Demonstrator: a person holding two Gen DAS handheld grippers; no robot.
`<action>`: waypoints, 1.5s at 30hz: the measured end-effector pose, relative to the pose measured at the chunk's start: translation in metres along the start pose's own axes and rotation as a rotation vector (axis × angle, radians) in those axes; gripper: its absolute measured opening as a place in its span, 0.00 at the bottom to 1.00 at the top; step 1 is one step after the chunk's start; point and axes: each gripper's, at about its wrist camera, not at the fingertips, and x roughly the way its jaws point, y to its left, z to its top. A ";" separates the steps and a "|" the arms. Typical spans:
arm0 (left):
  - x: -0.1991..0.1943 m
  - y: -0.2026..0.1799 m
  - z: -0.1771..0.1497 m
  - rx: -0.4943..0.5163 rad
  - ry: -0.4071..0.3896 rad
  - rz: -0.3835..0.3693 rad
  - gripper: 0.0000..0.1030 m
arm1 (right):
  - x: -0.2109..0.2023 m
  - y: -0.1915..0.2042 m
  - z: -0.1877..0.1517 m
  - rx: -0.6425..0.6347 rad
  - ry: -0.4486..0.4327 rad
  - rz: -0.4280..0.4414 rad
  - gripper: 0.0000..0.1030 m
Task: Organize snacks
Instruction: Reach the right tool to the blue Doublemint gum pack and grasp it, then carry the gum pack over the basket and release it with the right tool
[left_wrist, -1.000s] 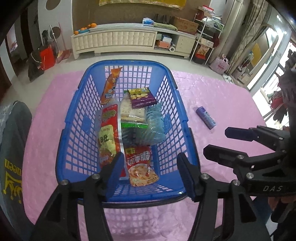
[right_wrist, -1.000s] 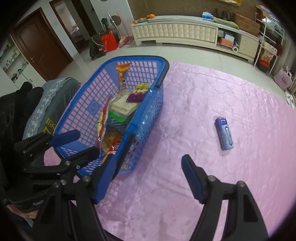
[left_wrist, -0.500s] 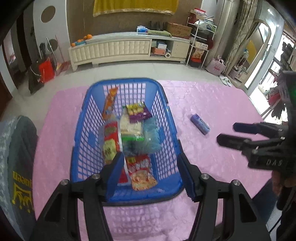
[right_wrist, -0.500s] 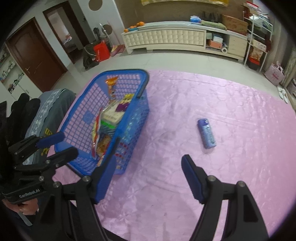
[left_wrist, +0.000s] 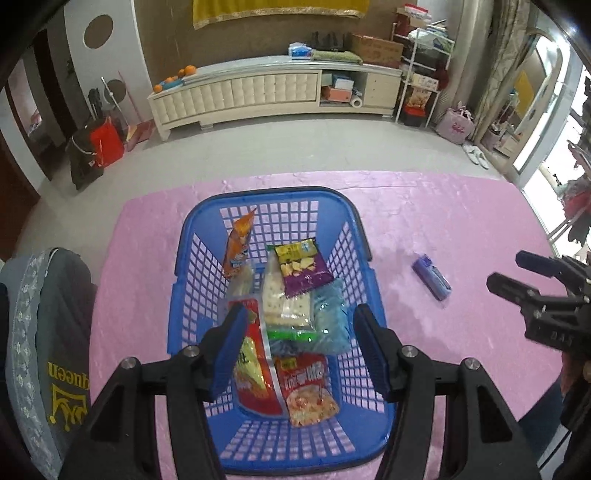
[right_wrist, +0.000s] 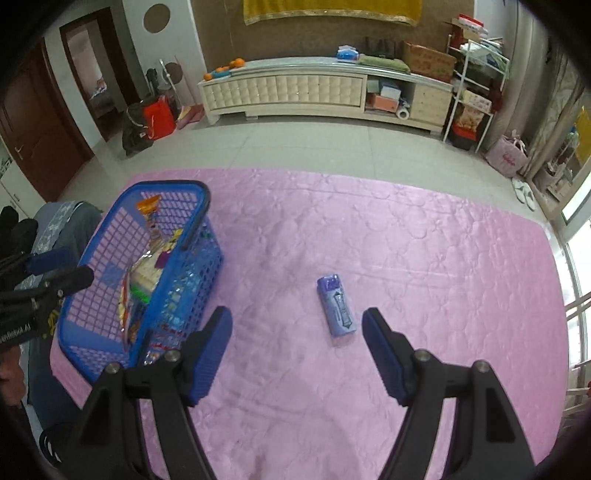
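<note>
A blue plastic basket (left_wrist: 184, 295) (right_wrist: 199, 206) sits on the pink cloth and holds several snack packets: an orange one (left_wrist: 238, 247), a purple one (left_wrist: 301, 266), crackers (left_wrist: 286, 306) and red packs (left_wrist: 306, 387). My left gripper (left_wrist: 299, 343) hangs open above the basket's near half, nothing between its fingers. One blue-purple snack pack (right_wrist: 336, 310) (left_wrist: 432, 277) lies alone on the cloth, right of the basket. My right gripper (right_wrist: 297, 349) is open, above the cloth just short of that pack, which lies towards its right finger.
The pink cloth (right_wrist: 406, 240) covers the table; its far edge drops to a tiled floor. A grey garment (left_wrist: 48, 332) hangs over a chair at the left. A long white cabinet (right_wrist: 295, 88) stands against the far wall.
Both grippers have pulled back and risen, so the basket looks smaller and farther. The right gripper swung right; the lone pack now sits nearly between its fingers. Openings are unchanged.
</note>
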 end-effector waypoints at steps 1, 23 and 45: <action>0.006 0.000 0.003 0.005 0.009 -0.004 0.55 | 0.004 0.001 0.000 -0.025 -0.004 0.009 0.75; 0.094 0.010 0.010 -0.055 0.081 0.039 0.99 | 0.142 -0.036 -0.001 -0.075 0.239 -0.018 0.76; 0.052 0.020 -0.010 -0.076 0.040 0.012 1.00 | 0.095 -0.014 -0.021 -0.075 0.178 0.059 0.34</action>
